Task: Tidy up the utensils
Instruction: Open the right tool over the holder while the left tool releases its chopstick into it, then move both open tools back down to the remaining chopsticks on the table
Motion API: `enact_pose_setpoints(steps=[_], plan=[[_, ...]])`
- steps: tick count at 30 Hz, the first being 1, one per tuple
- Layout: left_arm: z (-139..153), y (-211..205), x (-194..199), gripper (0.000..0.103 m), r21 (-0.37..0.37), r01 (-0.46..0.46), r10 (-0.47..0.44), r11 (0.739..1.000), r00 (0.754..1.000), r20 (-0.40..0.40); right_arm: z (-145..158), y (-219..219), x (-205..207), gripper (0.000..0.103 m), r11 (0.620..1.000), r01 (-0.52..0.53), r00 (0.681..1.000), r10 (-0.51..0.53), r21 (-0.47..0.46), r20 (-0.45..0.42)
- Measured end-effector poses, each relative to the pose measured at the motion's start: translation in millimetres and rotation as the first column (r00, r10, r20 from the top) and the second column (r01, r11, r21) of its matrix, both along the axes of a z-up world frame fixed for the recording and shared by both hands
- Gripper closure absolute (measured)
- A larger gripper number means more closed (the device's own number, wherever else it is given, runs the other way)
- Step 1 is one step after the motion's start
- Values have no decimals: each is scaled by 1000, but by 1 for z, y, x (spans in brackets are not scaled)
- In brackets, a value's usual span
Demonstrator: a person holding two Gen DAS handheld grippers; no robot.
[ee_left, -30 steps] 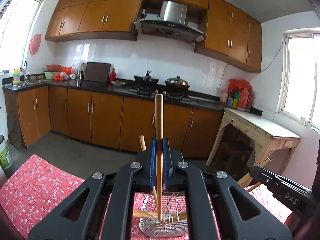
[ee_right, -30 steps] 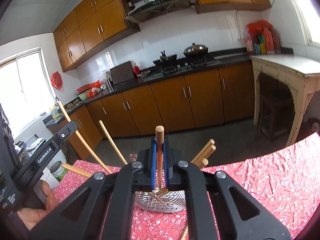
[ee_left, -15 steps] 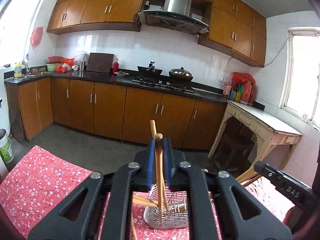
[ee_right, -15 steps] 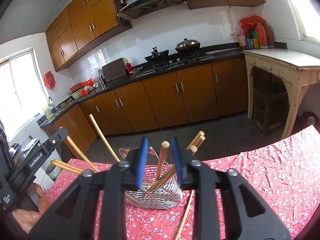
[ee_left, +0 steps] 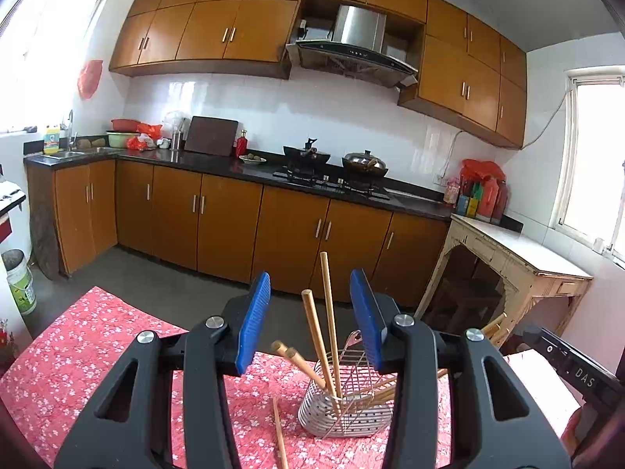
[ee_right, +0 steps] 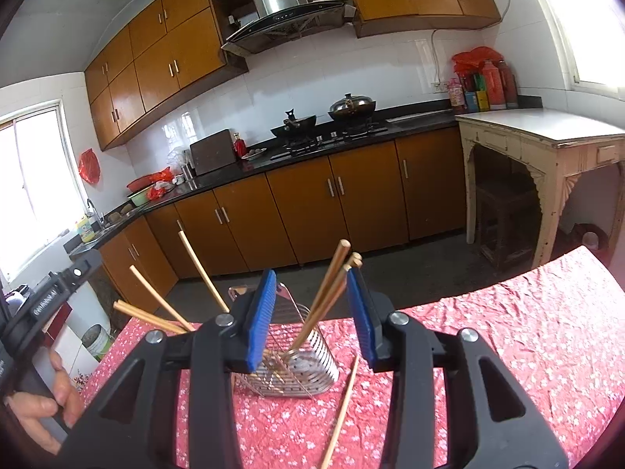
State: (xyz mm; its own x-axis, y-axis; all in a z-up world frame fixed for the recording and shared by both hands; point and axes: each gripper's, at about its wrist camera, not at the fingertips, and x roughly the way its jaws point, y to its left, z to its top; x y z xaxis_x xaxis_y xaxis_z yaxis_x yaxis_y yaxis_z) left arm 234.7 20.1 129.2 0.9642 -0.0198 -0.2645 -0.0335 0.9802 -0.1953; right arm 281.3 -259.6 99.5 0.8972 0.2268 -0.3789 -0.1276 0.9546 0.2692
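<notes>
Standing on the red floral tablecloth point(ee_left: 78, 355), the perforated steel utensil basket point(ee_left: 345, 414) holds several wooden chopsticks point(ee_left: 330, 312) leaning at angles. Left gripper point(ee_left: 310, 320) spread wide, holding nothing, basket seen between its blue pads. Right gripper point(ee_right: 308, 312) likewise spread, empty. One loose wooden chopstick point(ee_right: 341, 410) lies on the cloth beside the basket.

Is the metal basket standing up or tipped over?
Standing up. The basket sits flat on the red tablecloth, with chopsticks sticking up out of its open top.
</notes>
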Motion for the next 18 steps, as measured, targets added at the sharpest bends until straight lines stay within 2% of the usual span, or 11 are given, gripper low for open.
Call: enact_pose_setpoints(steps=[6,10,18], plan=[[-2,10,-22,60,12,-9,9,1000,1000,1,-9,-9,-21,65,1000,22,1000,-22,-17,-8],[-9,22,-40,59,24,-25,25,999,1000,-2,-26,-19,-35,65,999,32,999,-33,-24,-31],[-56,46,-62,56,99,-90,97,991,993,-69,-84,-31,-48,65,998,44,991,-49,-41,-128]])
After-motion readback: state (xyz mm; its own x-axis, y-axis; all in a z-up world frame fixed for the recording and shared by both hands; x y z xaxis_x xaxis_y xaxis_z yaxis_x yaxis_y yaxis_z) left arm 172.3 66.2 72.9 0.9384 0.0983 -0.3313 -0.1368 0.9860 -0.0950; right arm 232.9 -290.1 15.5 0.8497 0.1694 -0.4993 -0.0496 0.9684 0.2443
